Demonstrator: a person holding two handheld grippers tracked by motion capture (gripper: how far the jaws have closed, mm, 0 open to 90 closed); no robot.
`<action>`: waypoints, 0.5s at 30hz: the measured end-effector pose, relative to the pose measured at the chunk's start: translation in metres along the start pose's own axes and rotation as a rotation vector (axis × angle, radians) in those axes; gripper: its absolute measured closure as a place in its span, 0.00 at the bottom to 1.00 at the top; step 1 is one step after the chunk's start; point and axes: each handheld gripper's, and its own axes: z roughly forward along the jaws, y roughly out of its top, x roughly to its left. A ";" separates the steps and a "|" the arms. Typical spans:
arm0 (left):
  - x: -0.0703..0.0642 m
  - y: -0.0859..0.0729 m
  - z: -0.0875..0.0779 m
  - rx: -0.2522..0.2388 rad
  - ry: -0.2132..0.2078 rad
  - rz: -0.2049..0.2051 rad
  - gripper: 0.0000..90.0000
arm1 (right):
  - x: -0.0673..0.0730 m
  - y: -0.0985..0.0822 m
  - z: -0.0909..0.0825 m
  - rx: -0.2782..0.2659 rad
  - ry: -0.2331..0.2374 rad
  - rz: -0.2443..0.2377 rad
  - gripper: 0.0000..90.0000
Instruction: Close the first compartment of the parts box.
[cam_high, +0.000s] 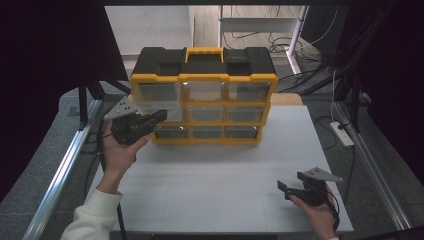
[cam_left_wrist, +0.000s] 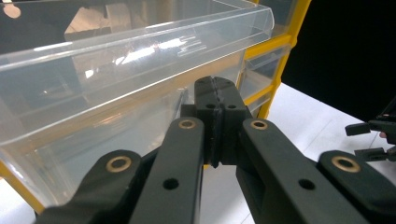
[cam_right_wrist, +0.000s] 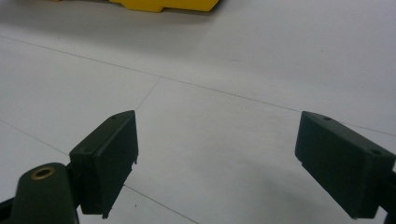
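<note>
OK, L side first: my left gripper (cam_high: 159, 116) sits up at the organiser (cam_high: 203, 95), jaws pressed together. In the left gripper view the pads (cam_left_wrist: 216, 108) meet with no gap I can see, tips just under the front lip of the top-left drawer (cam_left_wrist: 116, 88). Whether they pinch a tab or thin edge there, can't tell; looks more like closed jaws tucked below the lip. That clear drawer juts out toward me, ahead of and above the jaws, so I'd judge the pull is partway done: drawer is out of its slot some, not free of the yellow frame. What's left, I reckon: finish drawing it out or push it home, whichever the job wants.

Moving R: the other drawers (cam_high: 206, 114) sit flush w/ the frame, beyond and to the R of the left gripper. Contents too blurred to name through the plastic.

Far R: right gripper (cam_high: 295, 188) hangs low over the white table (cam_right_wrist: 243, 60), jaws spread wide, nothing between them, well apart from the organiser. Idle, I'd say.

Obstacles: not much. Bare tabletop between the 2 grippers. The open drawer overhangs the row below it, so anything under there is awkward to reach from the left gripper's side.
</note>
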 end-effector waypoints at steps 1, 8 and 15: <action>0.001 0.000 0.000 0.000 0.000 0.001 0.99 | 0.000 0.000 0.000 0.002 0.002 -0.003 0.16; 0.004 0.002 0.003 0.001 0.005 -0.012 0.99 | 0.002 0.001 0.001 0.004 0.004 -0.008 0.16; 0.007 0.005 0.006 0.002 0.014 -0.010 0.99 | 0.002 0.001 0.002 0.004 0.007 -0.009 0.16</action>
